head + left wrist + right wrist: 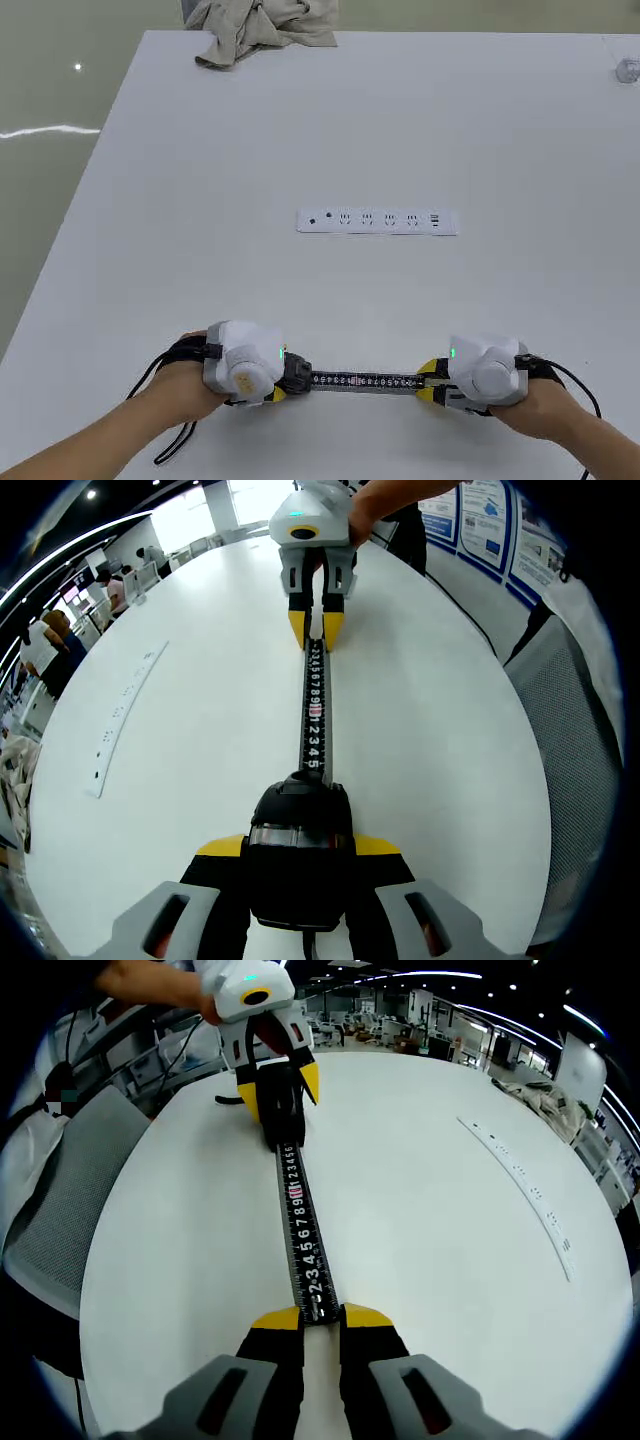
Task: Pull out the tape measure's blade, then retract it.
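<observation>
Down by the near edge of the tabletop (pixel 400 120): gripped the black case of the tape measure (pixel 300 865) with the left gripper (pixel 282 380), jaws clamped tight. Pinched the tip of the blade (pixel 365 380) with the right gripper (pixel 428 381), jaws closed on it. Stretched flat and straight between them, numbers up.

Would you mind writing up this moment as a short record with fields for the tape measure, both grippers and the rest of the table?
Left gripper: shut on the tape measure, a black case
Right gripper: shut on the tip of the blade
Blade: pulled out, running straight between the two grippers, numbers facing up
Table: white, with a power strip and a crumpled cloth at the far edge
Stage: blade out, not yet retracted
</observation>
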Demonstrator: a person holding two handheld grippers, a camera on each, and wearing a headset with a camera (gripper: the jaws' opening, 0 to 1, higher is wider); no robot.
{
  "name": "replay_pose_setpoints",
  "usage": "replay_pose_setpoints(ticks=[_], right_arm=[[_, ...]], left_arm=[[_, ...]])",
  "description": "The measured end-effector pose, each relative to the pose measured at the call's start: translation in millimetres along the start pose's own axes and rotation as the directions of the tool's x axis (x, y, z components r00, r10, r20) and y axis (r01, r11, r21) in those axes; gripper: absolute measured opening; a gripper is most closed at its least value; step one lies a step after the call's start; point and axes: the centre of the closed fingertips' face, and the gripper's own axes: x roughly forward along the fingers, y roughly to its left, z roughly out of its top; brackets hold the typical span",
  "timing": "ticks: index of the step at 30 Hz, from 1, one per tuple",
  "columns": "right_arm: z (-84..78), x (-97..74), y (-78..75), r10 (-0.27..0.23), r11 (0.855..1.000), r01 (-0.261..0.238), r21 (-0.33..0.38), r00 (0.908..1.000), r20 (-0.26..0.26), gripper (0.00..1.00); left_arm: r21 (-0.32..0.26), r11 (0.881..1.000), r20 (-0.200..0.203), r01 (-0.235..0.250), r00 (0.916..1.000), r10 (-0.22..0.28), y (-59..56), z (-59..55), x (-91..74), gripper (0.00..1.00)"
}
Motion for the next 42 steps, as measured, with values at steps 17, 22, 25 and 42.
replay_pose_setpoints(ticks=[17, 22, 25, 42], right_arm=[[-18.0, -12.5, -3.9, -0.009, 1.0, 0.009, 0.009, 0.9999, -0.008, 0.12], [-20.9, -16.3, -4.5, -0.013, 1.0, 0.013, 0.013, 0.9998, -0.012, 0.12], [-24.2, -17.1, -5.3, -0.015, 1.0, 0.016, 0.012, 0.9998, -0.014, 0.12], [-34.9, -26.2, -8.0, -0.023, 1.0, 0.024, 0.018, 0.9995, -0.022, 0.11]], left_arm=[[0.002, 1.0, -0.002, 0.004, 1.0, -0.004, 0.1, -0.3, 0.9, 0.34], [0.002, 1.0, -0.002, 0.004, 1.0, -0.004, 0.1, -0.3, 1.0, 0.34], [0.002, 1.0, -0.003, 0.004, 1.0, -0.004, 0.0, 0.3, 0.4, 0.34], [0.004, 1.0, -0.006, 0.006, 1.0, -0.006, -0.2, 0.2, 0.6, 0.34]])
